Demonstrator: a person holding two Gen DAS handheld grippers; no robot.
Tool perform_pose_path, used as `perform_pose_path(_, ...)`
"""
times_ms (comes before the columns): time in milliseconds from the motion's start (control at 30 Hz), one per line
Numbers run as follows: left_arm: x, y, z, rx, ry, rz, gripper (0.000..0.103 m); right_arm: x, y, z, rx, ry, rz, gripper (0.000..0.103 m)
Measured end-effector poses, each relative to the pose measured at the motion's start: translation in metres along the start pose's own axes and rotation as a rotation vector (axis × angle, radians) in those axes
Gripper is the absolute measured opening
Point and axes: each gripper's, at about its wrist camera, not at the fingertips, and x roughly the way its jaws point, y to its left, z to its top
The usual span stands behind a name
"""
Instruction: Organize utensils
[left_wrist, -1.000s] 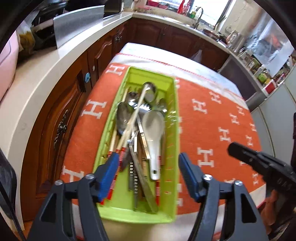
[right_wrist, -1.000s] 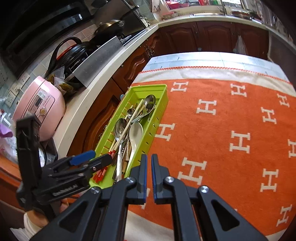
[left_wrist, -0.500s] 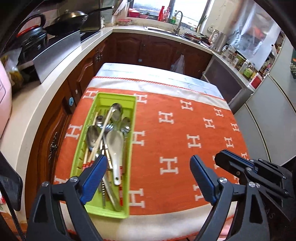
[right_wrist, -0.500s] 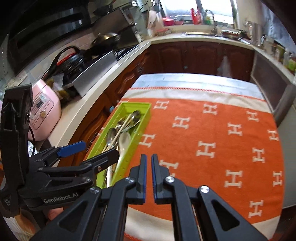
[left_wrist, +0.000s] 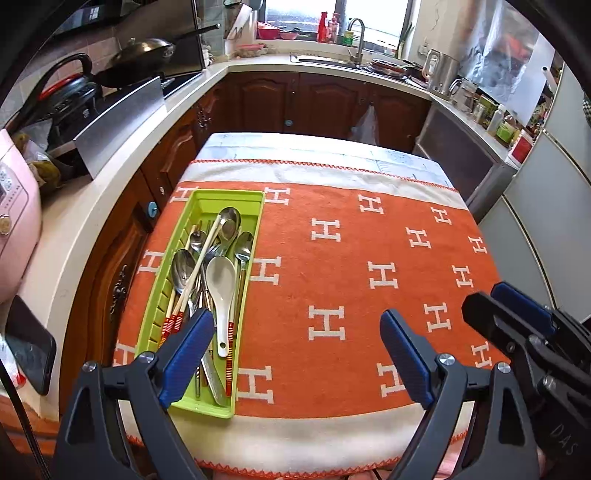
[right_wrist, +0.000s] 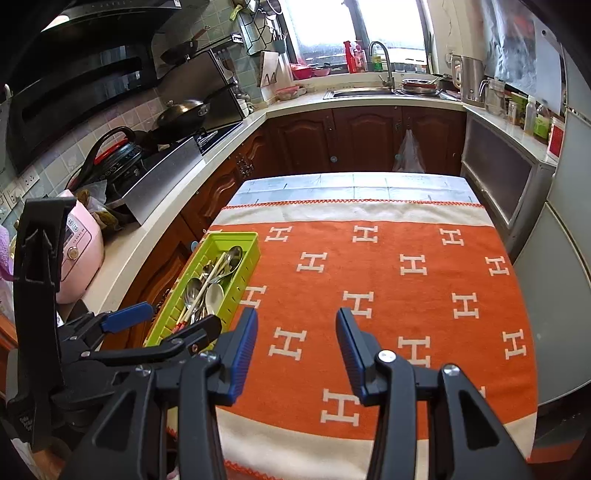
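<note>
Left of centre, a green tray (left_wrist: 255, 236) of spoons (left_wrist: 221, 280) and chopsticks (left_wrist: 195, 273) sits on the orange-clothed tabletop (left_wrist: 369, 258). Lower middle, the left tongs (left_wrist: 297, 354) gape empty. Lower right, the right tongs (right_wrist: 295, 350) are opening, nothing between them.

Green utensil tray (left_wrist: 255, 221) on orange cloth (left_wrist: 369, 236), left claw (left_wrist: 297, 345) wide apart, empty

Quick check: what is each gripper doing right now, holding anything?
Left gripper: open, holding nothing.
Right gripper: jaws opening, nothing between them.
</note>
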Motion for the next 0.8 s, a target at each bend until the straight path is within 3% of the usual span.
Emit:
perform_pose_path(233,-0.011,-0.013,-0.005,0.010,-0.044,0.079,0.090,-0.002,-0.005,-0.006,-0.002,0.003,0.007,0.044)
perform_pose_path(800,-0.011,-0.026,-0.011,0.001,-0.061,0.125,0.090,-0.002,-0.021,-0.014,0.036,0.015,0.040,0.044)
